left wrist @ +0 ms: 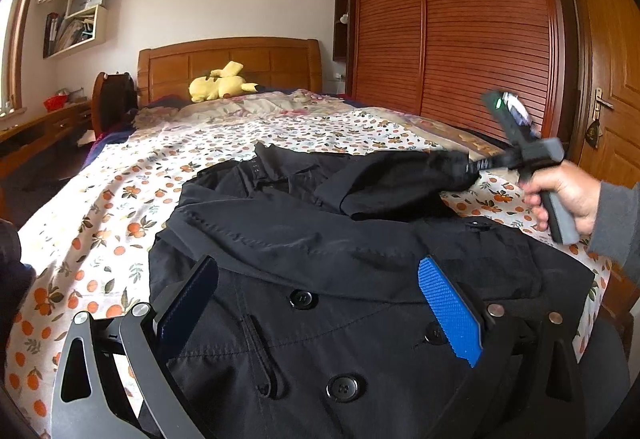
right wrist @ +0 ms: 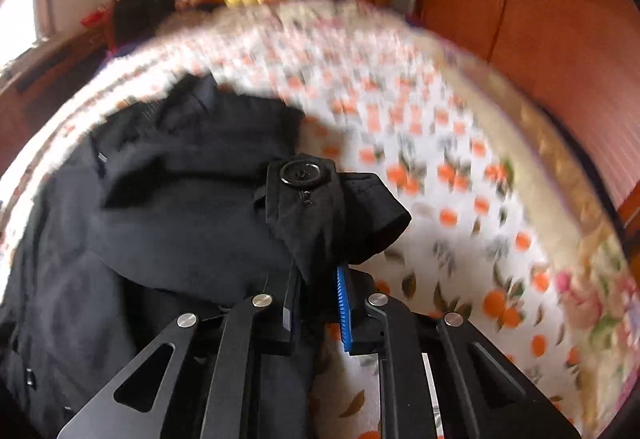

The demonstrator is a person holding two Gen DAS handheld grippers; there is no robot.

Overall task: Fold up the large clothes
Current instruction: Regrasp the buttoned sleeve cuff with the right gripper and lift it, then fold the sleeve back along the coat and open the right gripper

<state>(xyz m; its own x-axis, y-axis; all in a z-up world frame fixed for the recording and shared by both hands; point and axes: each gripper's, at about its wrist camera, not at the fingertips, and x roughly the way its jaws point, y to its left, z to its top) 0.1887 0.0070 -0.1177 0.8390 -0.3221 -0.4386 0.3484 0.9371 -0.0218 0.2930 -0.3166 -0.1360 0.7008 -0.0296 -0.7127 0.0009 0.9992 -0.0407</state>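
The left claw [left wrist: 320,303] is wide apart over the black coat [left wrist: 320,239]. The right claw [right wrist: 318,299] pinches its sleeve [right wrist: 320,215]. No words show.

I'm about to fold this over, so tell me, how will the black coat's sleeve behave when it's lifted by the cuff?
Probably floppy: the sleeve already droops and creases around the right gripper pinching its cuff. The black coat looks like thin woven fabric with buttons, so it's likely light but may drag. The smooth cloth might slip on the floral bedsheet.
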